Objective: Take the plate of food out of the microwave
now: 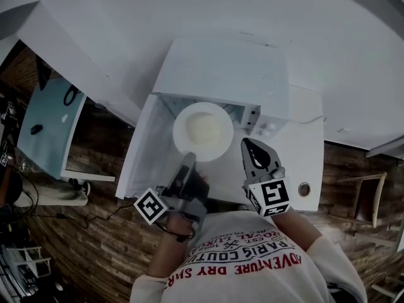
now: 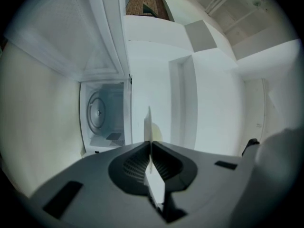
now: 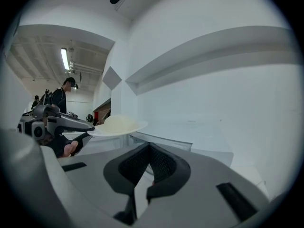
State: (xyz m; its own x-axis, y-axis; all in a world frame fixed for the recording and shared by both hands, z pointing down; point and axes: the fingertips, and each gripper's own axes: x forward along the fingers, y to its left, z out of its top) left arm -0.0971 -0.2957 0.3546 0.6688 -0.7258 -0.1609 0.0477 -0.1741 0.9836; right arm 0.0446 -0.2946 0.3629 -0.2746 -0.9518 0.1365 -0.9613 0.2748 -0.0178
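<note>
A white plate (image 1: pixel 203 131) carries a pale mound of food (image 1: pixel 206 129) and hangs in front of the open white microwave (image 1: pixel 221 68). My left gripper (image 1: pixel 189 159) is shut on the plate's near rim. In the left gripper view the plate (image 2: pixel 148 127) shows edge-on as a thin white sliver between the closed jaws. Off to the left there, the microwave cavity holds only its glass turntable (image 2: pixel 96 112). My right gripper (image 1: pixel 247 144) stands to the right of the plate, shut and holding nothing. The right gripper view shows the plate (image 3: pixel 118 125) to the left, with the left gripper (image 3: pixel 86 128) under its rim.
The microwave door (image 1: pixel 140 149) stands swung open at the left of the cavity. The control panel with knobs (image 1: pixel 264 126) is at the cavity's right. The microwave sits on a white counter (image 1: pixel 306 137) against a white wall. A person (image 3: pixel 61 96) stands far off.
</note>
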